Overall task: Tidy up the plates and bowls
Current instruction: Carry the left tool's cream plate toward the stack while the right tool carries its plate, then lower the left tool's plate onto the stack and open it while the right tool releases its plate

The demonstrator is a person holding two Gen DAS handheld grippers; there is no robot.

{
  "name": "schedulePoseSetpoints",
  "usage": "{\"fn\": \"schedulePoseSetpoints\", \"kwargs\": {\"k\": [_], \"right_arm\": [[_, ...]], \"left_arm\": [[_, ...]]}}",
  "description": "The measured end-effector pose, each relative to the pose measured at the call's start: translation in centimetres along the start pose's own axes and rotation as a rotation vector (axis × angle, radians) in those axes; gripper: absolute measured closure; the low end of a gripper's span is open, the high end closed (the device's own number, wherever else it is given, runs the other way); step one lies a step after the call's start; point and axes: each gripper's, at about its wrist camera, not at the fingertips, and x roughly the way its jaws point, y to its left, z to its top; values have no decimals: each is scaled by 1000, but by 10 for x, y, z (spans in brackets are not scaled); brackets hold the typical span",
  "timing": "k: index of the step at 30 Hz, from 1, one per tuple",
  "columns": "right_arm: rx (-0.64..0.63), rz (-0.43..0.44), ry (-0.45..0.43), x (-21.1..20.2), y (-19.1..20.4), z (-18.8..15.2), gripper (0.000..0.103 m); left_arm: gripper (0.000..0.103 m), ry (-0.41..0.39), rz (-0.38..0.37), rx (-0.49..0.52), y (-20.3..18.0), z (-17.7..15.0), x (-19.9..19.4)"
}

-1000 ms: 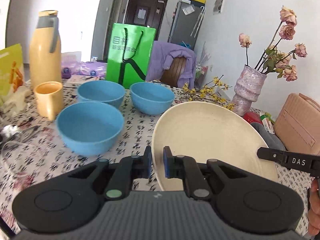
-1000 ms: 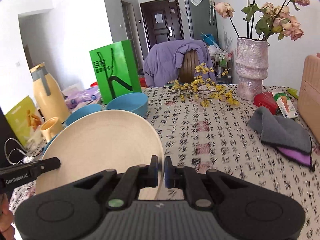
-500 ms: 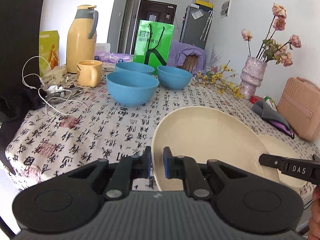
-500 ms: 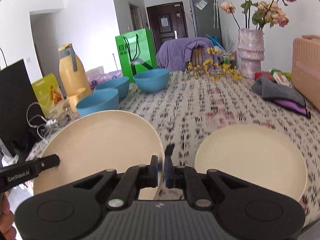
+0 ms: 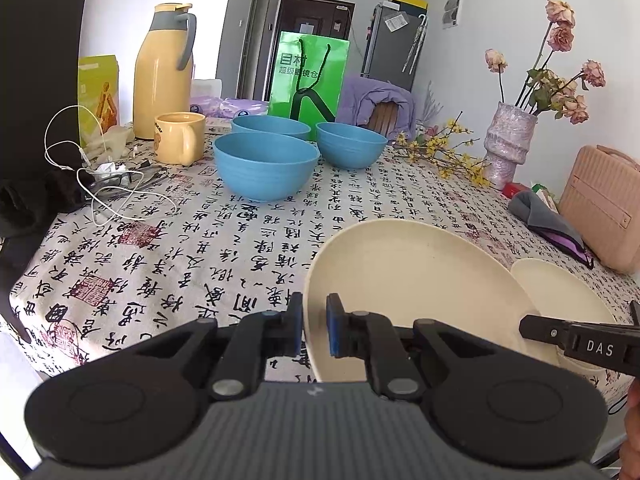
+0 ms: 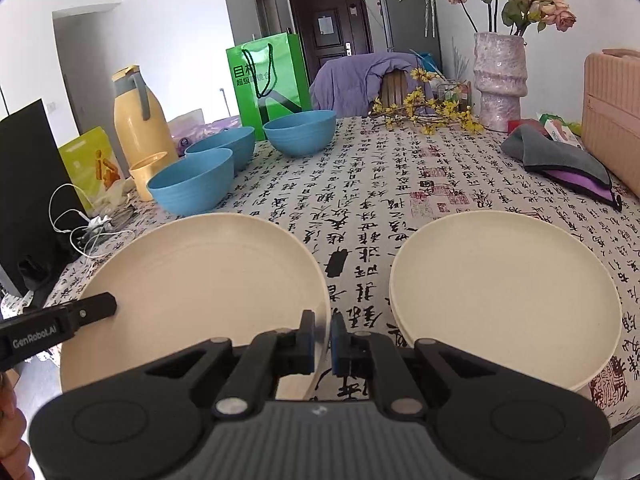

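A: The plate point(image 6: 200, 280) comes down and toward the near table point(image 5: 200, 248) edge, now beside a second plate point(image 6: 504, 284) lying there; the bowls point(image 5: 266, 164) sit well behind.

B: So it's lined up for stacking?

A: Likely. It's held just above the cloth, left of the other plate.

B: And the grippers?

A: Both tilt downward; the left gripper point(image 5: 314, 326) and the right gripper point(image 6: 321, 340) each clamp opposite rims of that plate.

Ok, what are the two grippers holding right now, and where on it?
Both hold one cream plate: the left gripper pinches its left rim, the right gripper its right rim.
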Motion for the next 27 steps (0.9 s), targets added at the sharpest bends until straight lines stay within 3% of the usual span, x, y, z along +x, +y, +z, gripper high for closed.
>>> {"fn": "schedulePoseSetpoints", "kwargs": {"k": [11,22,27], "right_arm": [[7,-46,-39,-7,-31,14,96],[68,-184,-41,-16,-125,27,96],[84,-239,-20,-12,-167,32,96]], "left_arm": [[91,16,-73,39,-40,11,21],[91,92,-234,91,-133,12,75],[91,124,-267,115,-169,7,98]]}}
